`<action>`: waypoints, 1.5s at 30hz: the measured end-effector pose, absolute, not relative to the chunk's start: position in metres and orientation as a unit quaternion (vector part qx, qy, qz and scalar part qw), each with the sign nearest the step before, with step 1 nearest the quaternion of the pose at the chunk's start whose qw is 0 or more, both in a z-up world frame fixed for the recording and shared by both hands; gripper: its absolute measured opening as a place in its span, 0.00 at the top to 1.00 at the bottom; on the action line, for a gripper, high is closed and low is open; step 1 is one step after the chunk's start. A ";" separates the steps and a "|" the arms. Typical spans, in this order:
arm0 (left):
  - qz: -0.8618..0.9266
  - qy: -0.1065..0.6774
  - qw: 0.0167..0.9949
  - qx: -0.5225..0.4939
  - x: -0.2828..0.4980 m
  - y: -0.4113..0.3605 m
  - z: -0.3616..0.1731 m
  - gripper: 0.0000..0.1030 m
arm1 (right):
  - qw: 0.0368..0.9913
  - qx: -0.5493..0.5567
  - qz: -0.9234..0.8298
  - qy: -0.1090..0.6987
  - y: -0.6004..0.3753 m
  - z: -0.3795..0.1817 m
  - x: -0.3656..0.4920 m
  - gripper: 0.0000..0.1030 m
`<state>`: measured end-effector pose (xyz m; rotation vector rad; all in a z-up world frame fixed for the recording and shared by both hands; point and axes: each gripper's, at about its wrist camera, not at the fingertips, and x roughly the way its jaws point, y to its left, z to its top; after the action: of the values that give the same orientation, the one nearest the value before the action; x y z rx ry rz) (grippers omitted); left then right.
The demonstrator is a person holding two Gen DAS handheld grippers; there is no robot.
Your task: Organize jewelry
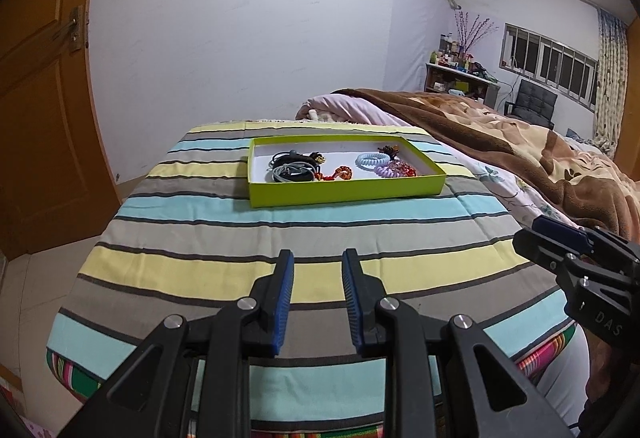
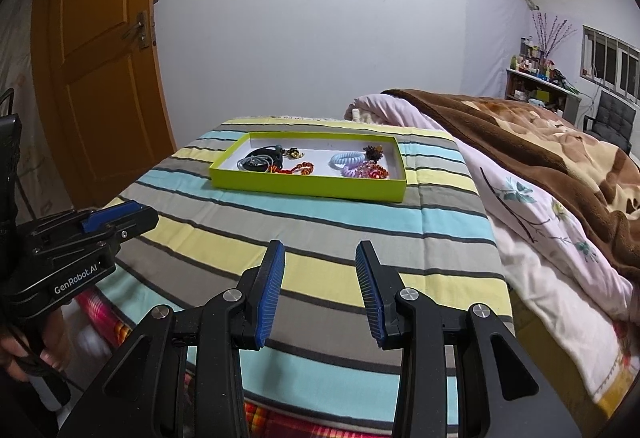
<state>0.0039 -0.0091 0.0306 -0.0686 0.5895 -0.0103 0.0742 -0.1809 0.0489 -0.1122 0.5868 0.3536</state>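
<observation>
A shallow lime-green tray lies on the far part of a striped cloth. Inside it, dark and grey cords are bundled at the left. A red beaded piece sits in the middle. A pale blue coil tie and a lilac coil tie lie at the right. My left gripper is open over the near stripes, empty. My right gripper is open too, nothing between its pads. Both are well short of the tray.
The striped cloth covers the end of a bed. A brown blanket and pale floral quilt pile up at the right. An orange door stands at the left, a white wall behind.
</observation>
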 end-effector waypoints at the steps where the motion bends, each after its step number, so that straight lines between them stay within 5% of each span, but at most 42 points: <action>1: -0.003 0.290 0.956 -0.034 0.003 -0.009 0.031 0.75 | 0.941 -0.057 0.172 0.287 -0.180 0.049 0.074 0.63; 45: 0.024 0.290 0.956 -0.014 0.004 -0.015 0.025 0.75 | 0.941 -0.056 0.168 0.288 -0.183 0.047 0.074 0.63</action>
<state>0.0035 -0.0151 0.0252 -0.0290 0.5895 0.0496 0.0738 -0.1833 0.0475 -0.1152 0.5871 0.3423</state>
